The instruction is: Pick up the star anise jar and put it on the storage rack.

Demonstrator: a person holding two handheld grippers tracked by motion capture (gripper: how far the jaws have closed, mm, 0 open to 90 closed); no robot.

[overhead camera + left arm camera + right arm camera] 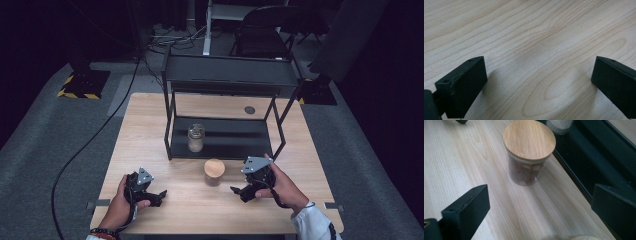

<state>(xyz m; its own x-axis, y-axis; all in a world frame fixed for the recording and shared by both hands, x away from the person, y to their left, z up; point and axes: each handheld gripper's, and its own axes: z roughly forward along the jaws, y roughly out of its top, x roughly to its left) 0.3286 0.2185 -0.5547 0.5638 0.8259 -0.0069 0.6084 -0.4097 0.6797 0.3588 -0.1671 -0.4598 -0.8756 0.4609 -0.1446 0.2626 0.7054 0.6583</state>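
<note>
Two jars: I see the wooden-lidded jar [214, 172] of brownish pieces on the table [150, 140], and a clear jar [196, 137] holding pale contents on the rack's lower shelf [235, 140]. Left gripper [159, 196] and right gripper [239, 192] are both spread, empty.

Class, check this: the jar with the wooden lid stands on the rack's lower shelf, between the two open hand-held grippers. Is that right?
Not quite. The jar with the wooden lid stands on the table, in front of the rack, not on its shelf; the high view shows it. It is between the open left hand-held gripper and right hand-held gripper.
</note>
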